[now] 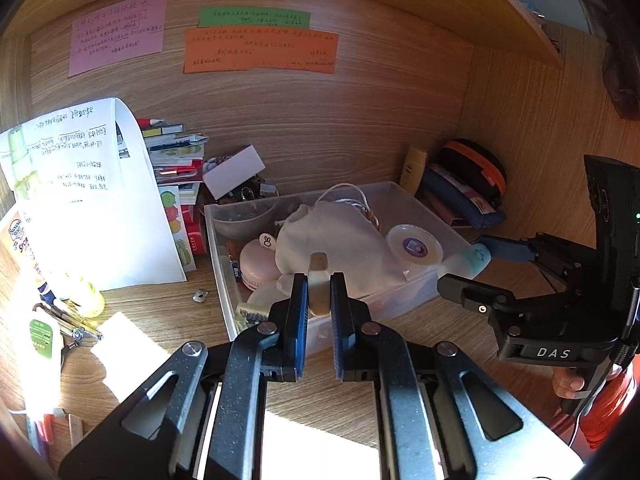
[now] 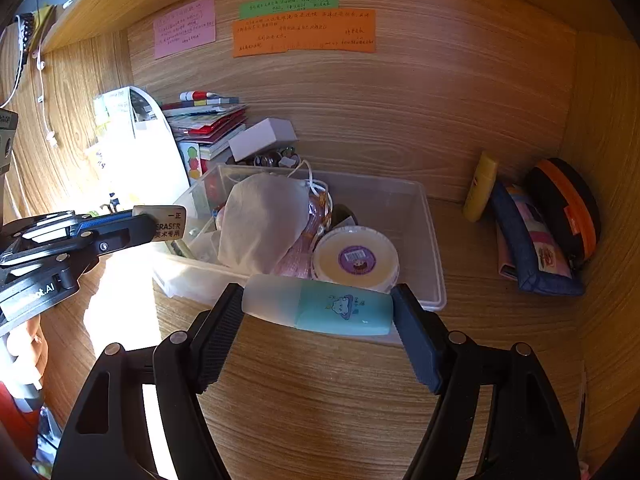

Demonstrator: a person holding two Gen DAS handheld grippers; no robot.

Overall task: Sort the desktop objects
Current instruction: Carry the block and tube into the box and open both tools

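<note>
My left gripper (image 1: 319, 288) is shut on a beige eraser (image 1: 319, 286), held over the near edge of a clear plastic bin (image 1: 424, 204); in the right wrist view the eraser (image 2: 168, 222) shows at the left with its printed sleeve. My right gripper (image 2: 318, 306) is shut on a teal and white bottle (image 2: 320, 304), held sideways just in front of the bin (image 2: 434, 248); the bottle (image 1: 466, 262) also shows at the bin's right corner. The bin holds a white cloth pouch (image 1: 332, 236), a round lidded pot (image 2: 354, 258) and a pink round case (image 1: 258, 260).
A curled sheet of paper (image 1: 92, 196) and a stack of books (image 1: 176, 148) stand left of the bin. A yellow tube (image 2: 480, 186), a blue pencil case (image 2: 532, 244) and a black-orange pouch (image 2: 564, 204) lie at the right wall. Bottles and tools (image 1: 44, 320) crowd the left.
</note>
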